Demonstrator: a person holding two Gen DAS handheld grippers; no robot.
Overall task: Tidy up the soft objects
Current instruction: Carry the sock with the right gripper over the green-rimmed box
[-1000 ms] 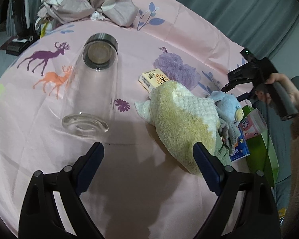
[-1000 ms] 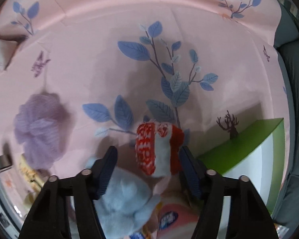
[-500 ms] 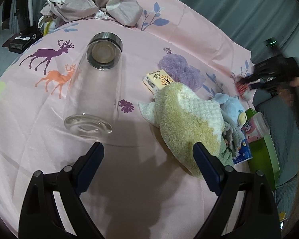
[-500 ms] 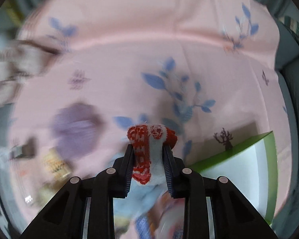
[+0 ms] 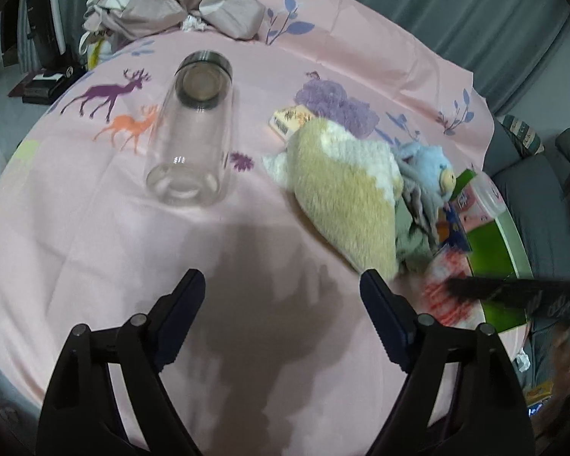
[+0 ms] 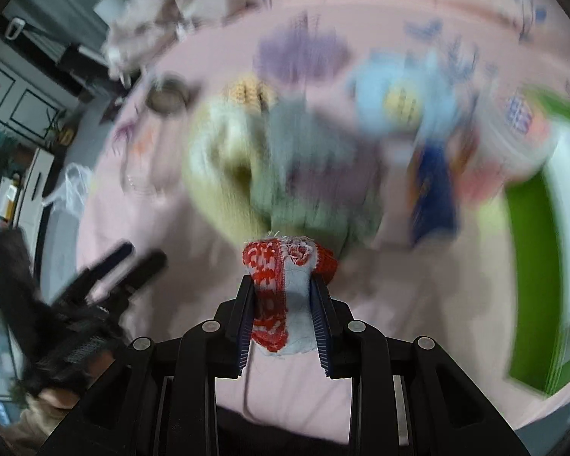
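My right gripper (image 6: 285, 285) is shut on a red-and-white knitted cloth (image 6: 288, 266) and holds it above the pink tablecloth, near the front right of the table; it shows blurred in the left wrist view (image 5: 452, 292). My left gripper (image 5: 281, 292) is open and empty above the cloth-covered table. A yellow-and-white fluffy towel (image 5: 345, 190), a grey cloth (image 5: 410, 235), a blue plush toy (image 5: 429, 163) and a purple fluffy cloth (image 5: 334, 104) lie in a heap ahead right. The right wrist view is motion-blurred.
A clear glass jar (image 5: 193, 133) lies on its side ahead left. A green box (image 5: 490, 243) stands at the table's right edge, with packets (image 5: 456, 220) beside it. A small carton (image 5: 290, 121) lies by the towel. Crumpled beige fabric (image 5: 178, 0) sits at the back.
My right gripper closed on the red-and-white cloth, lifted it and swung it from the table's far right toward the front right. My left gripper stayed open and hardly moved.
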